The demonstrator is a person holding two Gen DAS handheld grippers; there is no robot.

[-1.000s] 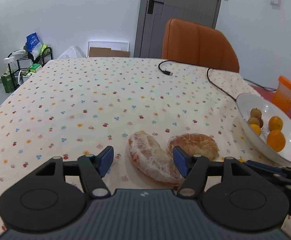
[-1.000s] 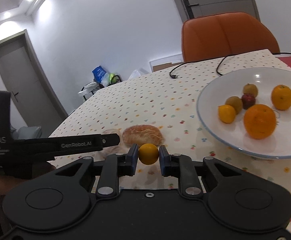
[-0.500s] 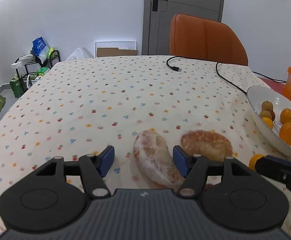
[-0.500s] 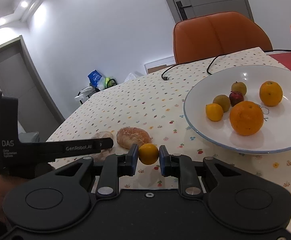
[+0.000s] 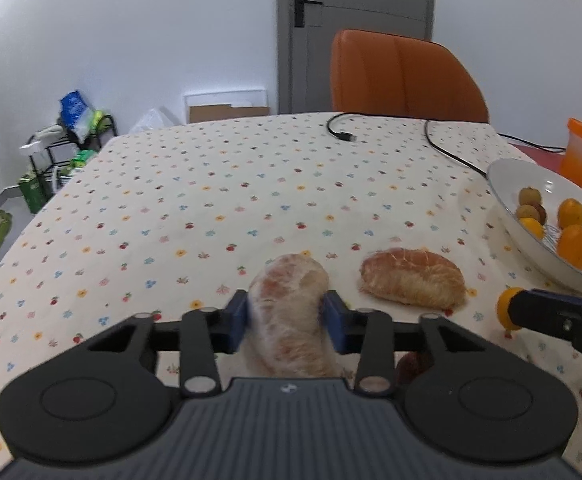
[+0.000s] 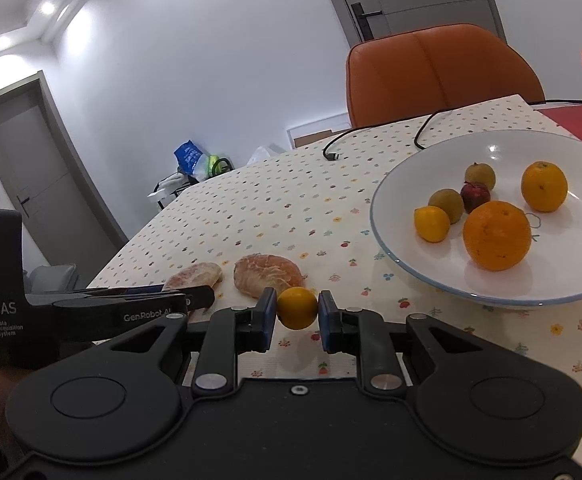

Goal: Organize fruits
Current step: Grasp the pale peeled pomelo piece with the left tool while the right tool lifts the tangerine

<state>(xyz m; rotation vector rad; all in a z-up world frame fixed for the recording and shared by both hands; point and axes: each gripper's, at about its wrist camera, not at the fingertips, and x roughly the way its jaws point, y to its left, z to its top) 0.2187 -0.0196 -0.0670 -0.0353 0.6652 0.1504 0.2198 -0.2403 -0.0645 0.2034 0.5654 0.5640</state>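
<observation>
**Both grippers loaded near the table's front edge**

Nearest the front edge of the table (image 5: 211, 200), the left gripper (image 5: 287, 318) had its blue pads pressed against both sides of a peeled citrus segment (image 5: 291, 312), gripping it at mid-length. The right gripper (image 6: 297, 320) was closed on a small yellow-orange fruit (image 6: 297, 307), held just clear of the patterned cloth. Just beyond, a second peeled segment (image 5: 413, 278) lay loose on the cloth, beside the held one. Further toward the right edge stood the white bowl (image 6: 411, 264), holding two oranges (image 6: 497, 235), a small yellow fruit (image 6: 431, 223), two greenish-brown fruits and a dark red one. A black cable (image 5: 443, 148) trailed across the far side, before an orange chair (image 5: 403, 76).

Risks, as judged: the soft segment could tear or slip if squeezed hard or lifted off balance. The round fruit, held only at its sides, could roll free over the bowl's rim and knock the fruit already inside.
</observation>
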